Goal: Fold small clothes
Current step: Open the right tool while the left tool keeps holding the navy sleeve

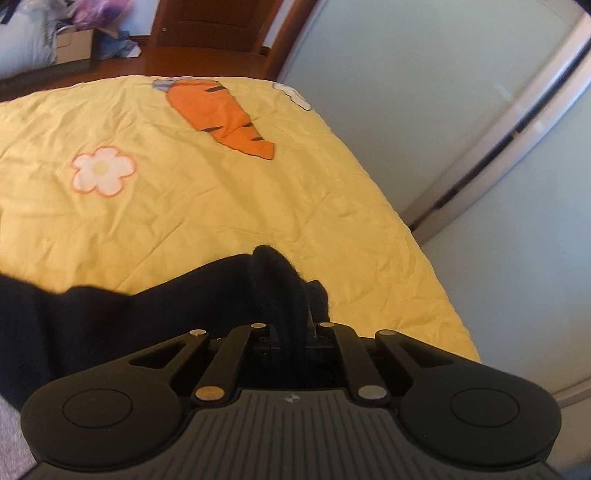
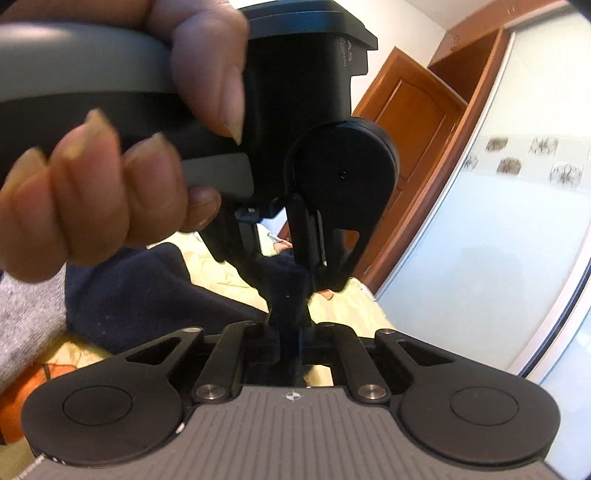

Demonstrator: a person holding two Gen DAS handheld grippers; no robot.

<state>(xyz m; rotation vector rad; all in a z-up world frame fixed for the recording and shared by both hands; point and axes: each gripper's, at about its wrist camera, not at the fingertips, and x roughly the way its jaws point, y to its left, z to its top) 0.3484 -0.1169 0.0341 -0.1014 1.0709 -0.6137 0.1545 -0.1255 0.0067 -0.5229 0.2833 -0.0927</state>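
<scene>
The left hand-held gripper (image 1: 291, 325) is closed on a fold of the dark garment (image 1: 110, 325), which is bunched upward between the jaws. In the left wrist view, the garment is seen spread from the jaws toward 9 o'clock across the near edge of the bed (image 1: 221, 206). The bed is covered by a yellow quilt bearing an orange carrot print (image 1: 221, 114) at 12 o'clock and a white flower print (image 1: 101, 170) at 10 o'clock. A wooden door (image 1: 218, 33) is seen beyond the bed, and a pale sliding panel (image 1: 424, 110) at 2 o'clock.

The right hand-held gripper (image 2: 290, 328) is likewise closed on the dark garment (image 2: 147, 295), a strip of cloth being pinched between its jaws. Only the right wrist view shows the other unit from outside: its body (image 2: 303, 92) fills the upper centre, gripped by a hand (image 2: 110, 166) at 10 o'clock, with a grey sleeve (image 2: 26, 317) at 8 o'clock. Both units are seen close together, clamped on neighbouring parts of the same garment above the quilt. The prints on the quilt are largely hidden in this view.
</scene>
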